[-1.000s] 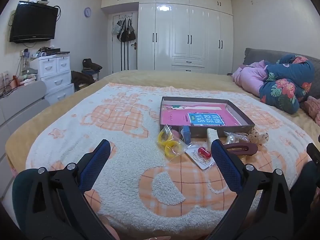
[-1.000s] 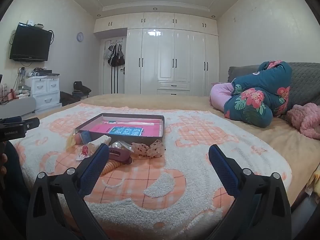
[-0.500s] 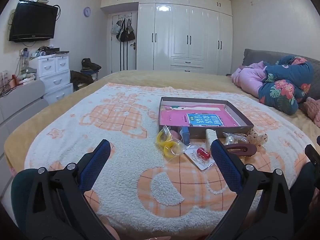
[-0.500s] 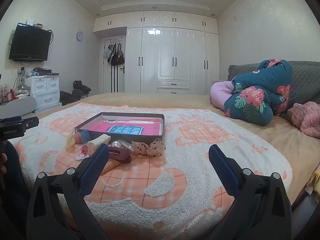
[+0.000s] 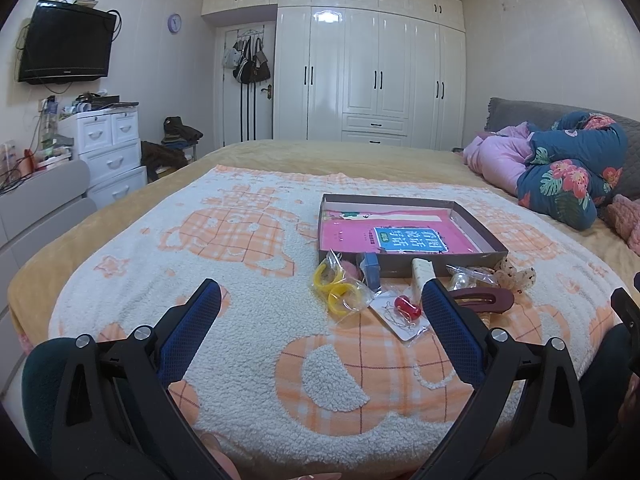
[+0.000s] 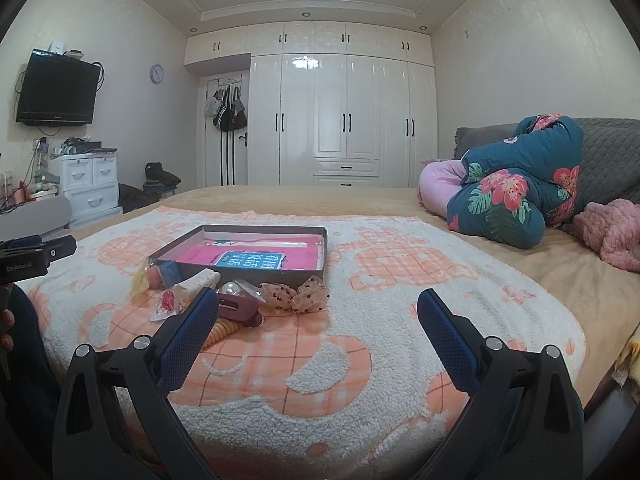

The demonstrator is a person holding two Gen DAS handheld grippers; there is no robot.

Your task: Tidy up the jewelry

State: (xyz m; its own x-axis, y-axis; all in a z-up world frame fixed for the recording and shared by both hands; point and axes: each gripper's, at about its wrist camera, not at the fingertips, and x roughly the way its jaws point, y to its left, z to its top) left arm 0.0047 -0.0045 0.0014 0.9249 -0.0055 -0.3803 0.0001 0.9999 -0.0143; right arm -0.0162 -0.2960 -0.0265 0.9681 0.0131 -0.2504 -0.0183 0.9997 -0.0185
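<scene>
Both tongs hang low over the near edge of the bed, above a fleecy white-and-orange blanket (image 5: 256, 320). Left tongs (image 5: 320, 292): spread wide, blue-padded fingers well apart, nothing between them. Right tongs (image 6: 318, 300): likewise spread wide and empty.

Shallow grey box (image 5: 476, 232) sits on the blanket beyond the tongs, open-topped. Inside lies a pink book with a blue label (image 5: 412, 238), flat on the bottom.

Jewelry and hair pieces lie in a loose cluster on the blanket, just in front of the box's near wall, none of them in the box:
- yellow rings in a clear bag (image 5: 336, 286), left end of the cluster
- small blue box (image 5: 371, 270), touching or nearly touching the grey box wall
- red bead piece on a white card (image 5: 406, 307), nearest to the left tongs
- cream hair clip (image 6: 200, 282), leaning toward the box wall
- dark maroon hair clip (image 5: 486, 300), partly hidden behind the left tongs' right finger in the left view; in the right view it lies just past the right tongs' left finger
- clear bag with a pearl-like ball (image 6: 232, 289)
- spotted fabric bow (image 6: 298, 296), right end of the cluster
- an orange ribbed band (image 6: 224, 330) shows beneath the maroon clip in the right view.

Floral quilt bundle (image 6: 516, 184) is heaped at the bed's far right, well apart from the cluster.
</scene>
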